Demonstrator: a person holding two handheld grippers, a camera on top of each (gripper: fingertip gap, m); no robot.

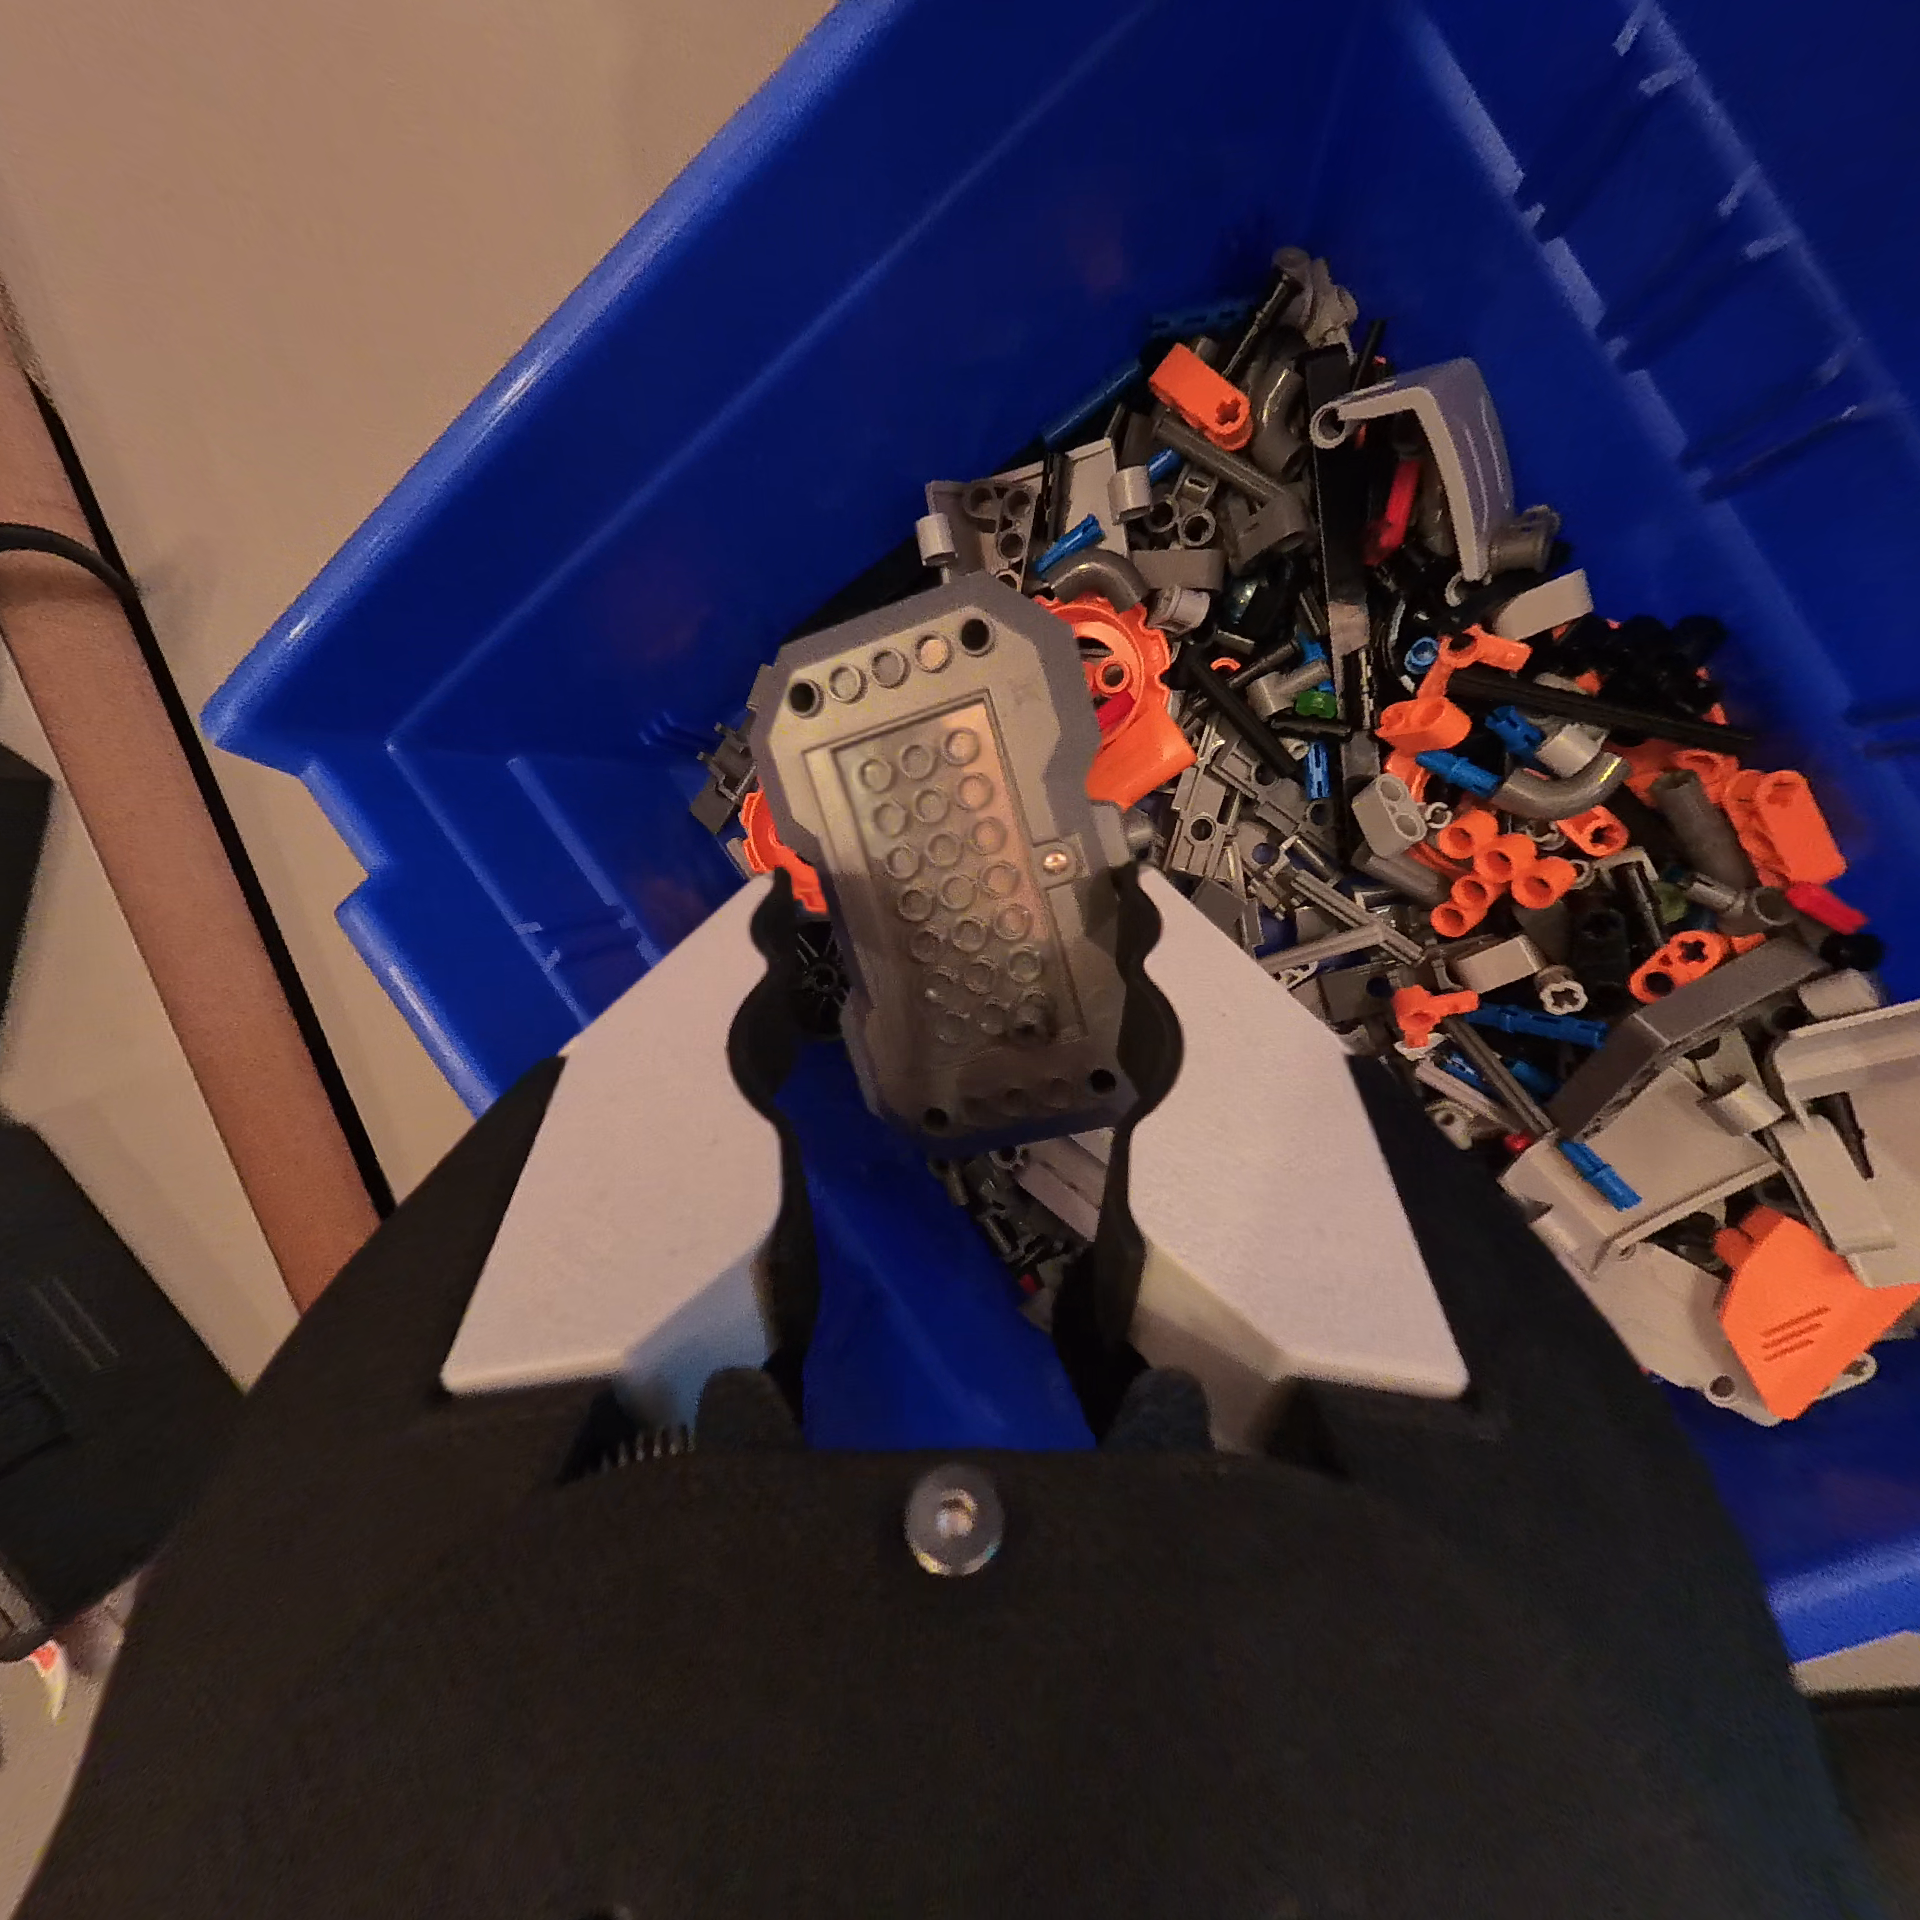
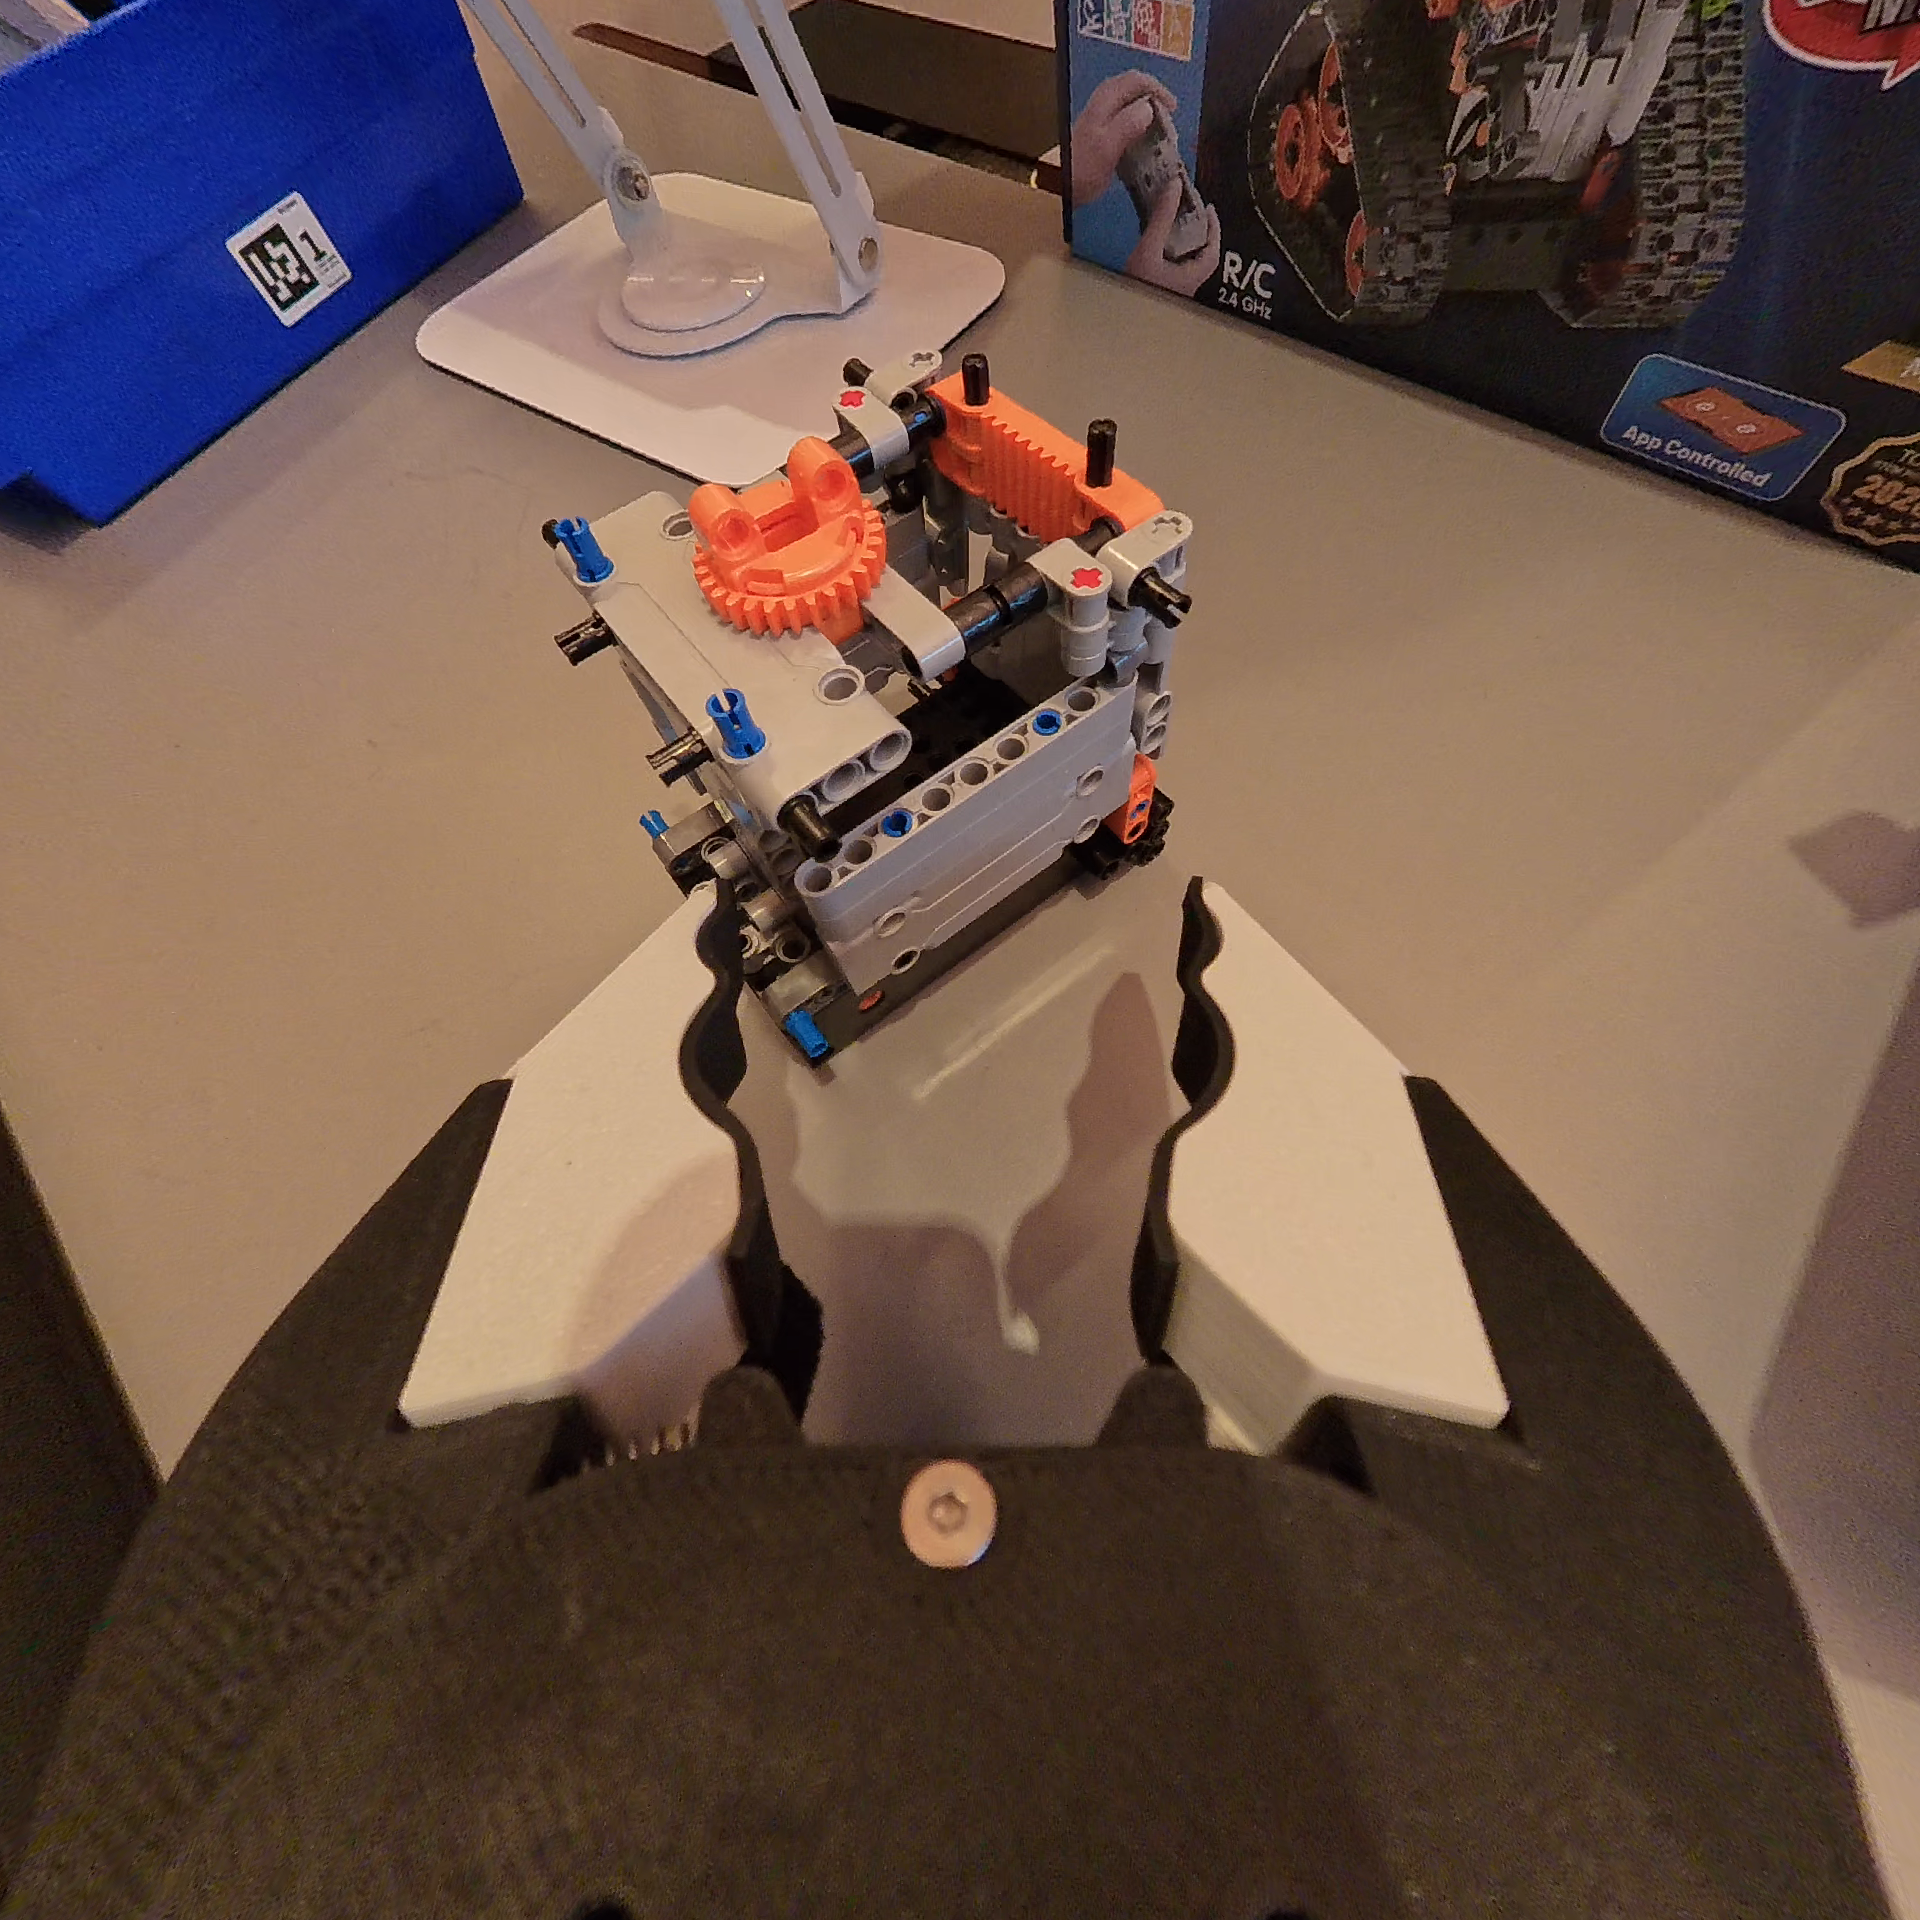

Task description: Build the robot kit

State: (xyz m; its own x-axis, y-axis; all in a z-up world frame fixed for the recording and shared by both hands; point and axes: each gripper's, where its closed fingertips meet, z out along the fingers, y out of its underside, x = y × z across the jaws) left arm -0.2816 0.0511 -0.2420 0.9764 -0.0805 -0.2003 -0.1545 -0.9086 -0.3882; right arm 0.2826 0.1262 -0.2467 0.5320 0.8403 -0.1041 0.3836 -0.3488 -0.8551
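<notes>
Bin (image 1: 582,540), blue, fills my left view, loose bricks (image 1: 1403,727) heaped at two o'clock. My left gripper (image 1: 951,883) clamps a grey studded block (image 1: 935,883). My right gripper (image 2: 951,904) gapes, brick assembly (image 2: 883,707) at twelve o'clock.

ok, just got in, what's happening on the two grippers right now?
The left gripper is shut on a dark grey studded plastic block, held above a blue plastic bin of loose grey, black and orange building pieces. The right gripper is open and empty, its left finger close to a grey and orange brick assembly standing on the grey table, beside a white lamp base.
</notes>
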